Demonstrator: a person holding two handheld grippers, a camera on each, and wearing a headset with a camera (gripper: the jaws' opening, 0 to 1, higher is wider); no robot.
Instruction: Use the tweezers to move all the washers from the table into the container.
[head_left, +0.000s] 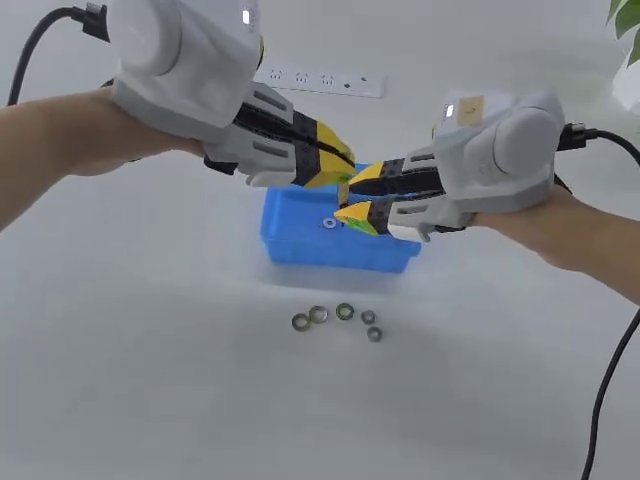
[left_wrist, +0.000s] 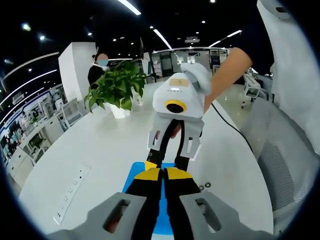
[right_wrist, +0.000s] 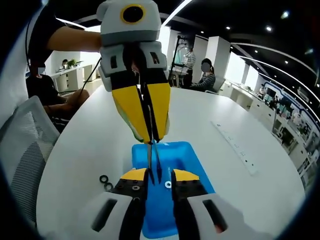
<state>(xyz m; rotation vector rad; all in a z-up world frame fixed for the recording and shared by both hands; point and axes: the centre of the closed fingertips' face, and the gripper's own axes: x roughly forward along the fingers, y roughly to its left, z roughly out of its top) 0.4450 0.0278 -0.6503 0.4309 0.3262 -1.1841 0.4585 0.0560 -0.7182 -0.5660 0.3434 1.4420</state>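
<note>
Progress is judged early: one washer (head_left: 330, 222) is seen lying inside the blue container (head_left: 300, 250), and five loose washers (head_left: 345, 311) are counted on the bench (head_left: 140, 370), clustered just in front of the container's near wall. So roughly one of six is done. Part of the container floor is hidden behind the claws in the head view, so more inside cannot be ruled out.

The left claw (head_left: 338, 168) is held above the container, its jaws clamped on the upper end of the tweezers (right_wrist: 149, 162). In the right gripper view the tweezers hang point-down over the container floor, with the tips slightly spread and nothing carried between them. The washer in the container lies just beside those tips; contact cannot be told.

The right claw (head_left: 352, 196) sits opposite, its jaws apart and set either side of the tweezer legs — no squeeze is being applied, judging by the spread tips.

Work left, as judged: the tweezers are to be taken to the cluster, pinched onto a washer by the right claw, carried over the wall and released — five times over. The loose washers lie close together, a couple nearly touching, so single pick-ups may need care.
</note>
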